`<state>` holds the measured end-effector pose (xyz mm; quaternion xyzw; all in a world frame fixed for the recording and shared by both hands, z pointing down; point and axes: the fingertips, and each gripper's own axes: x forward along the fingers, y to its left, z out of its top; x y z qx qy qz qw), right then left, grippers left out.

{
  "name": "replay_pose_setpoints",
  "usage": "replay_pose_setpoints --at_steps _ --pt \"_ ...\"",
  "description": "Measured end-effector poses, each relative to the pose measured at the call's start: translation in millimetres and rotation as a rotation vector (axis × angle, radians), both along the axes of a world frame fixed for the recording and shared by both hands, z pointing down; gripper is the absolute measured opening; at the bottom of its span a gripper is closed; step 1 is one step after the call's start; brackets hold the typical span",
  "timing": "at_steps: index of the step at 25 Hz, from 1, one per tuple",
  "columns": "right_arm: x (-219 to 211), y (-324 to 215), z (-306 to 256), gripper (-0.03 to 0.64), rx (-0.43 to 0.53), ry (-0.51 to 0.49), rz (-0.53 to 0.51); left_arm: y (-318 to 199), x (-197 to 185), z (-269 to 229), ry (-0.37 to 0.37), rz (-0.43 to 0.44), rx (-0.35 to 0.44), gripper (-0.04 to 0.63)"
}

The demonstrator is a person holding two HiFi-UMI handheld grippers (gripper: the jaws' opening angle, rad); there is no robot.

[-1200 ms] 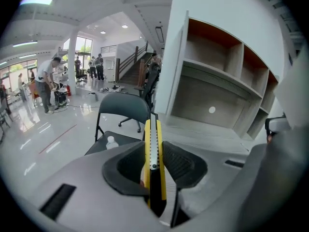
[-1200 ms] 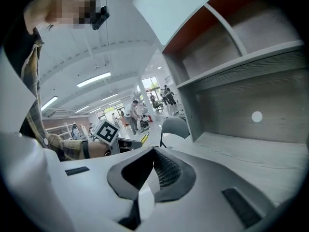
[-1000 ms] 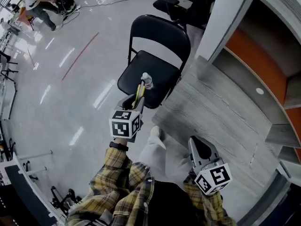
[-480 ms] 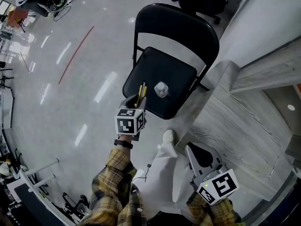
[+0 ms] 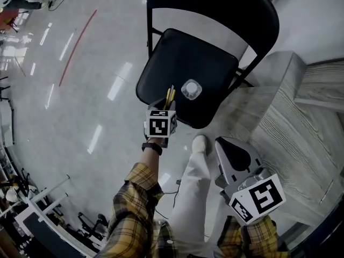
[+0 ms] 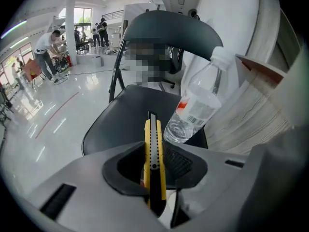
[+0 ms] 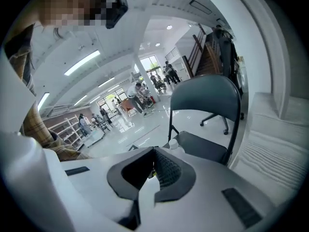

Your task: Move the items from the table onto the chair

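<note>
My left jaws pinch the knife (image 6: 153, 163), pointing 12 over the chair (image 5: 183, 58) seat, bottle (image 5: 191, 88) at 2; right jaws pressed together, empty.

Yellow utility knife (image 6: 154, 166) over chair (image 5: 177, 58), beside upright bottle (image 5: 191, 88).

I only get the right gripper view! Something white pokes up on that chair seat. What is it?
Observer: The cap of a clear water bottle standing upright on the black folding chair.
Operator: Is the other gripper carrying something?
Observer: Yes, the left gripper is shut on a yellow utility knife.
Operator: Where's the knife?
Observer: The head view shows it over the seat's front edge, beside the bottle.
</note>
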<state>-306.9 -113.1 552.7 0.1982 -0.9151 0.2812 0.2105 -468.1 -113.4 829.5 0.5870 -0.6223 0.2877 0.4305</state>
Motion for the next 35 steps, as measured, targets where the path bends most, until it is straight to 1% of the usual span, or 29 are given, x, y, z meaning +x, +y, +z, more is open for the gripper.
replay_pose_setpoints --at_steps 5,13,18,21,24,26,28,29,32,35 --pt "-24 -11 6 0.018 0.004 -0.002 -0.028 -13 2 33 -0.011 0.043 -0.031 0.117" --pt "-26 -11 12 0.018 -0.02 -0.001 -0.016 -23 12 64 -0.004 0.089 -0.087 0.117" --pt "-27 -10 12 0.018 -0.022 0.001 -0.017 -22 17 76 0.004 0.097 -0.125 0.117" --pt "-26 -10 11 0.018 -0.023 -0.003 -0.011 -19 18 82 0.018 0.077 -0.143 0.117" --pt "-25 -12 11 0.018 -0.028 -0.007 -0.004 -22 17 81 0.024 0.054 -0.119 0.117" --pt "-24 -13 9 0.018 -0.024 -0.011 -0.002 -23 17 77 0.021 0.06 -0.111 0.12" --pt "-23 -12 5 0.018 -0.016 -0.014 -0.003 -23 17 72 0.023 0.063 -0.105 0.142" --pt "-23 -11 2 0.018 -0.011 -0.016 -0.004 -22 16 69 0.023 0.063 -0.101 0.143" --pt "-21 -10 -10 0.018 0.01 -0.026 -0.001 -19 11 54 0.018 0.049 -0.085 0.146" --pt "-15 -4 -31 0.018 0.015 -0.035 -0.005 -2 13 29 0.019 0.009 -0.079 0.146"
